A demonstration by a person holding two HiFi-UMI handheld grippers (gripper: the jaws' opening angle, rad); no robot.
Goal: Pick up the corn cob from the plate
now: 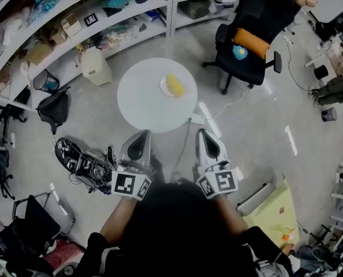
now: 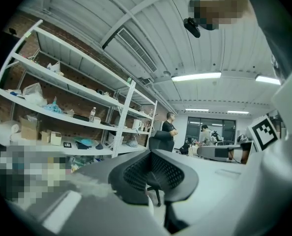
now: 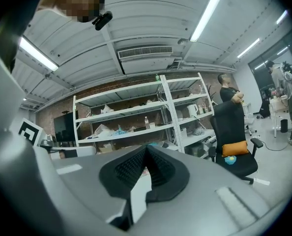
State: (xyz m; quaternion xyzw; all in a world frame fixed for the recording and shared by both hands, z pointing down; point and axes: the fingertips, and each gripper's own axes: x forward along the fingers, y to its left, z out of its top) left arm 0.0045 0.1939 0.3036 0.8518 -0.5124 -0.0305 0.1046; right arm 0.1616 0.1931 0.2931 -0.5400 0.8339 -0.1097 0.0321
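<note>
In the head view the yellow corn cob (image 1: 174,85) lies on a small white plate (image 1: 163,86) at the right of a round white table (image 1: 142,100). Both grippers are held level below the table's near edge, short of the plate. My left gripper (image 1: 140,134) points at the table's near left rim, and its black pads are closed together with nothing between them (image 2: 151,155). My right gripper (image 1: 205,133) sits by the near right rim, likewise shut and empty (image 3: 146,150). Neither gripper view shows the corn; the jaws hide it.
A black office chair (image 1: 248,36) with an orange cushion (image 1: 251,42) stands right of the table. Cluttered white shelves (image 1: 73,22) run along the far left, with a white bin (image 1: 95,67) and a mesh basket (image 1: 46,81) before them. Shoes and cables (image 1: 82,161) lie left of my left gripper.
</note>
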